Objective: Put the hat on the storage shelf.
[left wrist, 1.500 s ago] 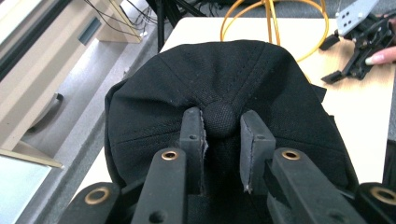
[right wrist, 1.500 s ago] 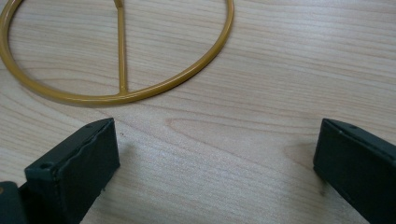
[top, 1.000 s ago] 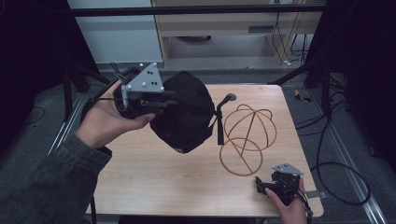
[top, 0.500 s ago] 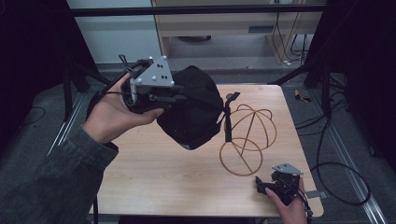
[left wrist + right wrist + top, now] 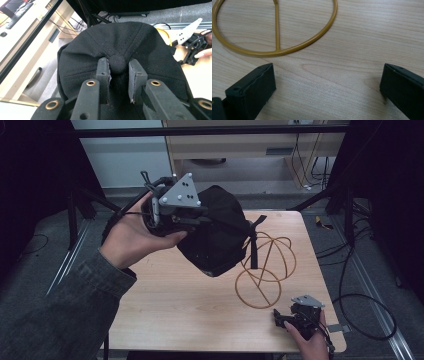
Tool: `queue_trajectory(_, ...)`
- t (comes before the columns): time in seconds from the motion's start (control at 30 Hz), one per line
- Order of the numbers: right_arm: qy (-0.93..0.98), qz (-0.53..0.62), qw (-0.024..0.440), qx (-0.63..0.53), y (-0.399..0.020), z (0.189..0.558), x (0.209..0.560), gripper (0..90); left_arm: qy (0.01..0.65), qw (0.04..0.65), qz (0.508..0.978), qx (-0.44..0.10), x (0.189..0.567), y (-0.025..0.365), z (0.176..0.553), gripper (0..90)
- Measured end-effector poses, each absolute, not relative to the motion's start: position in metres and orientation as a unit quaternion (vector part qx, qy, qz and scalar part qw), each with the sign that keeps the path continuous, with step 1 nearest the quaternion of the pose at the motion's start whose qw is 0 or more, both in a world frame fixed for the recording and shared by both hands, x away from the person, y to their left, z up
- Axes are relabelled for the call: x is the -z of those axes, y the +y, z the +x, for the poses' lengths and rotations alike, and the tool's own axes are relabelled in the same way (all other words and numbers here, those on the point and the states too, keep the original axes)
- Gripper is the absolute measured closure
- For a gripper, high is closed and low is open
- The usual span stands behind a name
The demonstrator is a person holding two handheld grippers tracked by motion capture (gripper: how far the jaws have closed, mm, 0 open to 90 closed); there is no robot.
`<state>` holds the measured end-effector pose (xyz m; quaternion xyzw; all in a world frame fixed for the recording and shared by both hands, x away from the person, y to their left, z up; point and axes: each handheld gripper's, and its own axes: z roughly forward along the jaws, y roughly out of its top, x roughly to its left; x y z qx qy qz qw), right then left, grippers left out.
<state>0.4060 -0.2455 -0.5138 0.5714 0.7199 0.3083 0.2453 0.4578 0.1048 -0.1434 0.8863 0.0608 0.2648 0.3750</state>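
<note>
A black cap (image 5: 217, 232) hangs in the air over the back left of the table, and my left gripper (image 5: 187, 220) is shut on it. In the left gripper view the two pads (image 5: 103, 68) pinch the cap (image 5: 117, 42) at its top button. The cap's strap dangles against a gold wire stand (image 5: 265, 265) that rests on the table to the right. My right gripper (image 5: 285, 319) lies on the table near the front right edge, jaws open and empty. Its view looks at the stand's ring base (image 5: 274, 50) just ahead of the fingers (image 5: 254, 85).
The wooden table (image 5: 165, 305) has bare room at the front left and middle. Black frame poles and cables stand around it; a cabinet sits behind. A sleeve and forearm cross the front left corner.
My left hand has carried the cap to the right and a little up, closer to the wire stand. The right gripper has stayed where it was.
</note>
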Motion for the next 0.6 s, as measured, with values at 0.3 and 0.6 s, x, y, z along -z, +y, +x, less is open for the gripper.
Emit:
queue_trajectory(0.3, 0.720, 0.571, 0.245, -0.309, -0.246, 0.406, 0.514, 0.3, 0.047, 0.375, 0.886, -0.267, 0.141, 0.087, 0.455, 73.7)
queue_trajectory(0.6, 0.720, 0.571, 0.245, -0.309, -0.246, 0.406, 0.514, 0.3, 0.038, 0.372, 0.887, -0.272, 0.141, 0.065, 0.456, 73.6)
